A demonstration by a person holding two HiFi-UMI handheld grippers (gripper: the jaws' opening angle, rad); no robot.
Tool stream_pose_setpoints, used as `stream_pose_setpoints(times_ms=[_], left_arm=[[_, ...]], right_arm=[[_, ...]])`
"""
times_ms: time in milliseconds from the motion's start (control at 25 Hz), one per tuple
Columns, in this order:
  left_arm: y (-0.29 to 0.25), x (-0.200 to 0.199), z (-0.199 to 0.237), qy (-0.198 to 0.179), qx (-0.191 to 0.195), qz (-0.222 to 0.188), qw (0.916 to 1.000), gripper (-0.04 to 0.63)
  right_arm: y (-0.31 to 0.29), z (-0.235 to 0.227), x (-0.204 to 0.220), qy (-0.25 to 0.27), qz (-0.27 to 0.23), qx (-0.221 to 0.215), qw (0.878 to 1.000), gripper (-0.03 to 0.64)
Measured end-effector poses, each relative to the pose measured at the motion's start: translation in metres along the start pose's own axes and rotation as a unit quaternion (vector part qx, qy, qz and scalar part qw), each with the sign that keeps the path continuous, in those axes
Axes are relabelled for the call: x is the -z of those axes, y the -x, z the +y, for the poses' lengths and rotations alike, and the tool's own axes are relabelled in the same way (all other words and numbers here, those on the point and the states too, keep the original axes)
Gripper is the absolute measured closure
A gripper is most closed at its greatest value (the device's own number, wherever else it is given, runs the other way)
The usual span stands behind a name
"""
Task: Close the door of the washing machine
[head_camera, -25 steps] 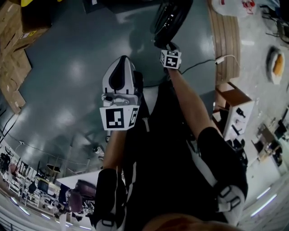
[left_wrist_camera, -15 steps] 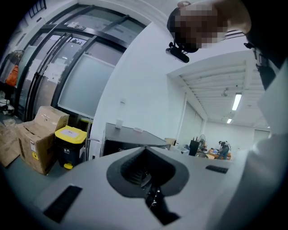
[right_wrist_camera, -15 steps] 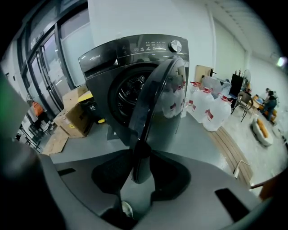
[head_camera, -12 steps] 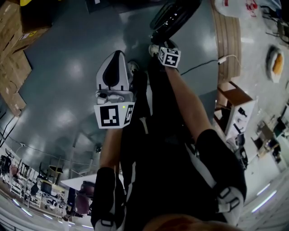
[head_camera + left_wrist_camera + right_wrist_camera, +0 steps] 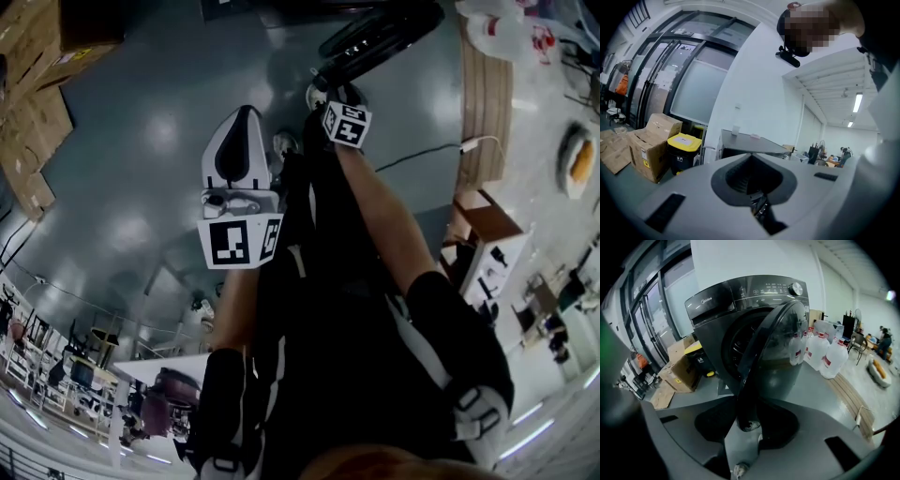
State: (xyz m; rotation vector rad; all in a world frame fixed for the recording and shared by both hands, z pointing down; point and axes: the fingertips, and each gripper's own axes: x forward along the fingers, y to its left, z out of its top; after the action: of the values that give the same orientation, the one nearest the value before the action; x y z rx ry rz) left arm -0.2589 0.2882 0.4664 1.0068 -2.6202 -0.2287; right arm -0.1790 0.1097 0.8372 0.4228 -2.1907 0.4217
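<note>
Dark door (image 5: 769, 341) ajar, clamped in right gripper (image 5: 749, 414) jaws; left gripper (image 5: 752, 174) jaws closed.

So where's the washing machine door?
Middle of the right gripper view: the door stands open, its edge in the right gripper, washing machine behind it.

A person in black holds the right hand-held gripper (image 5: 330, 96) at the near end of the dark washing machine door (image 5: 380, 39). The left hand-held gripper (image 5: 246, 117) hangs left of the door, over glossy grey floor (image 5: 141, 131). Cardboard boxes (image 5: 33, 103) sit far left of the door and wooden planks (image 5: 486, 94) to its right.
</note>
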Motion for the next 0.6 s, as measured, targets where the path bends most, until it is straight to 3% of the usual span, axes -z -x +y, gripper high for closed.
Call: stream_pose_setpoints(times_ms=[600], left_arm=[[-0.028,-0.006,0.038,0.027,-0.051,-0.002,0.9983,0.591]], right_arm=[[-0.033,0.047,-0.039,-0.014,0.017,-0.022,1.000,0.476]])
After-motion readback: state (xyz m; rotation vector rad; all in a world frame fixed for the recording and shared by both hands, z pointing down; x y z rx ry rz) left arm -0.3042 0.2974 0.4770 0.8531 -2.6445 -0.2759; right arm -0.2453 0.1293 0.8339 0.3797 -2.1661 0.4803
